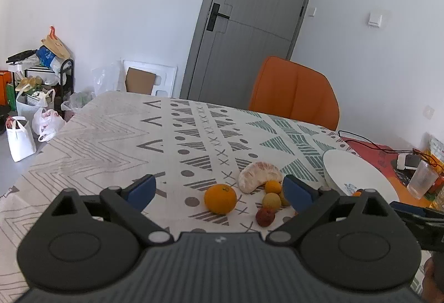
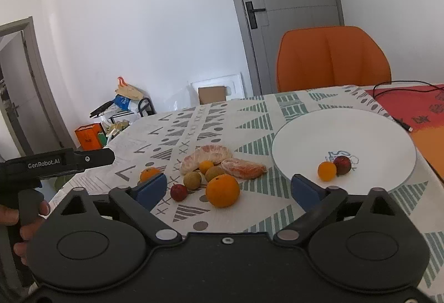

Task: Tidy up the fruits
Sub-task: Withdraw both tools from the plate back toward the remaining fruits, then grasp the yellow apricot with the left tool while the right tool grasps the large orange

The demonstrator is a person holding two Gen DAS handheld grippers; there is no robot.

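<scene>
On a table under a patterned cloth (image 2: 249,217), loose fruit lay in a cluster left of a white plate (image 2: 383,136).

The left gripper (image 1: 219,189) hung above the near edge of the table with its jaws spread wide and nothing between them. A large orange (image 1: 220,198) sat just ahead of it, slightly left of centre between the blue pads. Beyond lay a peeled citrus half (image 1: 256,175), curved like a crescent with its long axis running left to right. To its right were a small orange fruit (image 1: 273,186), a yellow-green fruit (image 1: 271,200) and a small red fruit (image 1: 265,216), all close to the right pad.

The right gripper (image 2: 229,186) was also spread wide and held nothing. A second large orange (image 2: 222,190) lay almost centred between its pads, seemingly a little ahead of them and not touched by either. To the left were the red fruit (image 2: 179,192), two brownish-green fruits (image 2: 192,180) and the crescent half; a second peeled piece (image 2: 242,167) lay just behind the orange, its long axis also left to right.

The plate stood to the right of this gripper's line, near but apart from the cluster. It held two fruits touching each other: a small orange one (image 2: 327,171) and a dark red one (image 2: 342,164). The right hand looked nearer to the plate, so it seemed the likelier one to carry fruit rightward into it.
</scene>
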